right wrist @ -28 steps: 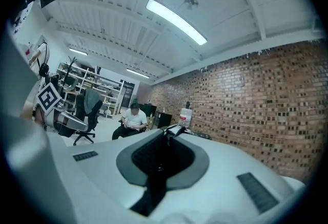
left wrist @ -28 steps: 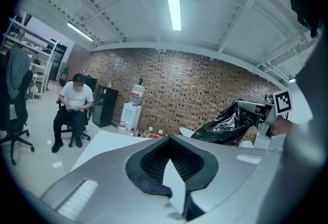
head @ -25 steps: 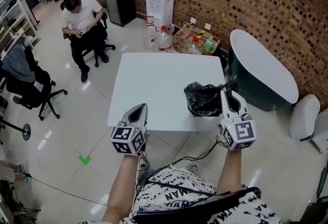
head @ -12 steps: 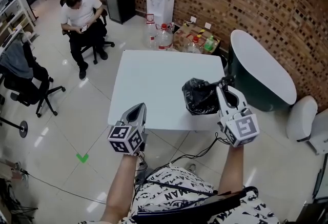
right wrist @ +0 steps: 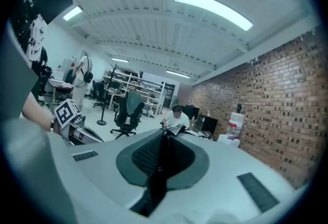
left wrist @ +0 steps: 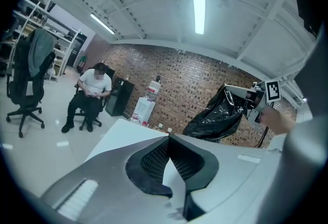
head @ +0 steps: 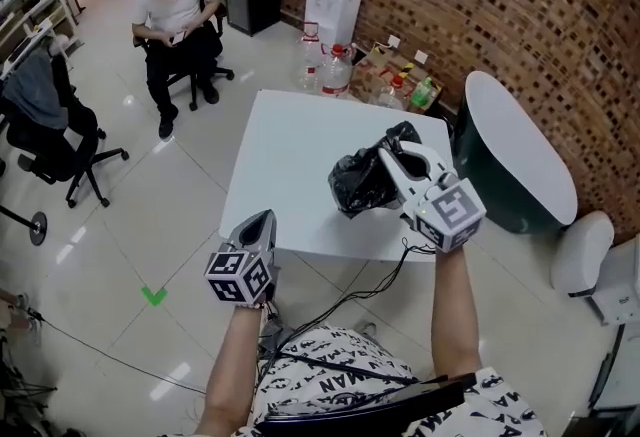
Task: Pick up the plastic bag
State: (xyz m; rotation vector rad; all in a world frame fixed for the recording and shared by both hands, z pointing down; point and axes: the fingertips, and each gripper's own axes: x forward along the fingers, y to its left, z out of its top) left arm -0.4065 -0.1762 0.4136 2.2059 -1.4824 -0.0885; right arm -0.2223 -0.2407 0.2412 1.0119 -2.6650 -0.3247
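Lettered white shirt (head: 345, 365); grey left claw (head: 265, 216), right claw (head: 386, 153).

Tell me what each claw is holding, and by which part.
The right claw is shut on the black plastic bag, pinching a thin fold near its top, so the bag hangs from it. The left claw is shut and holds nothing.

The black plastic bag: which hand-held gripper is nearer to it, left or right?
Right. The right hand-held gripper grips the black plastic bag at its top; the left hand-held gripper is apart from it, by the table's near edge.
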